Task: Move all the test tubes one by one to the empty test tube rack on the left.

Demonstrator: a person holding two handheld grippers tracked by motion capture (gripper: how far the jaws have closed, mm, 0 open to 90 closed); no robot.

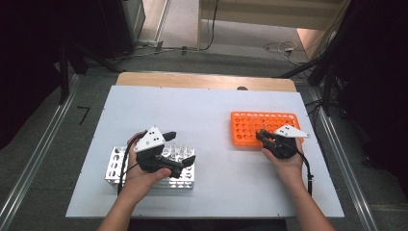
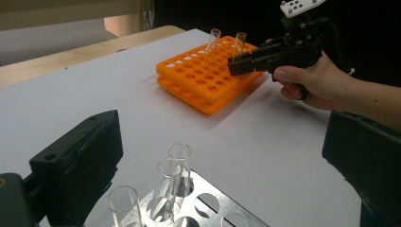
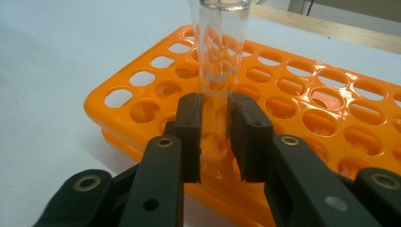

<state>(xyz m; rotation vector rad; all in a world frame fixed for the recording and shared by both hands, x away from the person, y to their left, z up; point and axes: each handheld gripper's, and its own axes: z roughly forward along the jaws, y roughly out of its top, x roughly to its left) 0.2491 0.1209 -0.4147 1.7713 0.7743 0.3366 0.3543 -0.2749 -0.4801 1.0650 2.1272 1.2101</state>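
While the white rectangular surface (image 1: 211,110) carries everything, its biggest load is the flat orange plastic tube rack (image 1: 248,130) at about two o'clock from the middle in the high view, with the smaller silver metal tube rack (image 1: 114,166) at about eight o'clock, well apart from it. Several clear glass tubes (image 2: 166,187) stand upright in the metal rack's holes. Above that rack hangs the left hand-held gripper (image 1: 182,148), its black jaws spread wide with nothing between them, the standing tubes below and between the jaws in the left gripper view. At the orange rack's near edge, the right hand-held gripper (image 1: 260,135) is clamped narrowly on a clear glass test tube (image 3: 220,56), its pads (image 3: 189,132) pressing the tube's lower part from both sides. This tube stands roughly upright, its bottom down in a hole near the rack's front rows. In the left gripper view a second clear tube (image 2: 213,40) leans in the orange rack just beside the gripped one.
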